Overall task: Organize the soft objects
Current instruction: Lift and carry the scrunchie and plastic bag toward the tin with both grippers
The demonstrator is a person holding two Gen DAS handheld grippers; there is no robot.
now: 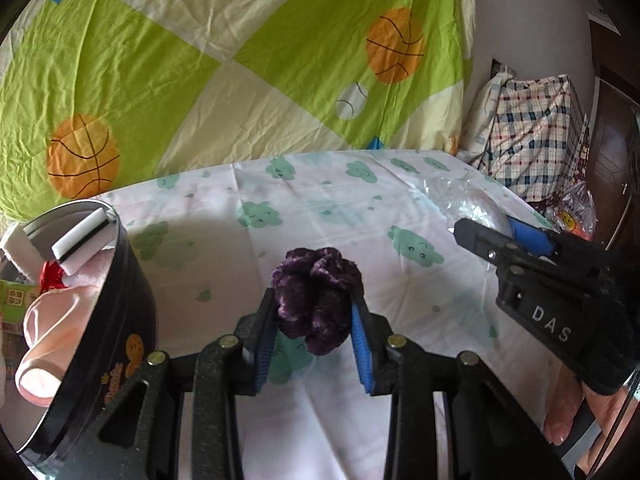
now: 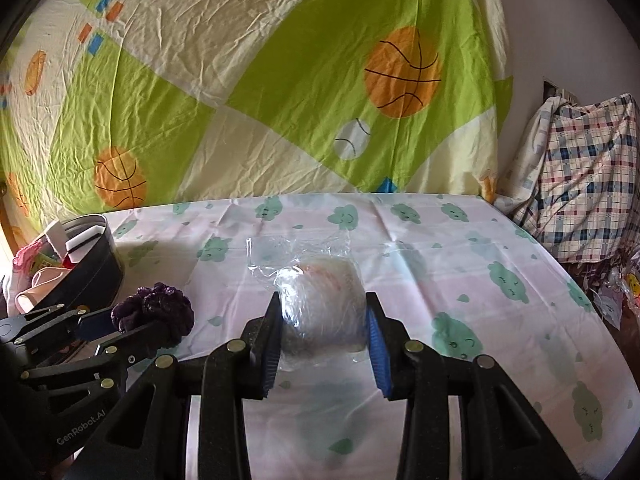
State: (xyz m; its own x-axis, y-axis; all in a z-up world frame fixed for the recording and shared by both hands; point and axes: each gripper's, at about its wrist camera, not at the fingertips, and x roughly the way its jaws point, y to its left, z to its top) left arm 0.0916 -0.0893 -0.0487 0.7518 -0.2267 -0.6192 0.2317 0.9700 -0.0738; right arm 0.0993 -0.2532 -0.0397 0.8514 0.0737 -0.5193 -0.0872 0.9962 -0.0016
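Two soft items in hand. Purple scrunchie [image 1: 316,300] pinched between pads of my left tongs [image 1: 314,330], closed about it, above cloud-print sheet [image 1: 304,208], just right of black bin [image 1: 120,312]. My right tongs [image 2: 322,334] closed around clear-wrapped bundle [image 2: 322,300]; lifted or resting on sheet, cannot tell. Bin holds pink cloth [image 1: 56,340] and white blocks [image 1: 80,240], looks near full.

Risks, my judgement:
- scrunchie springy, could squirt from pads
- slick wrap could slide out
- crowded bin: drop may bounce off
- tongs near each other, could knock
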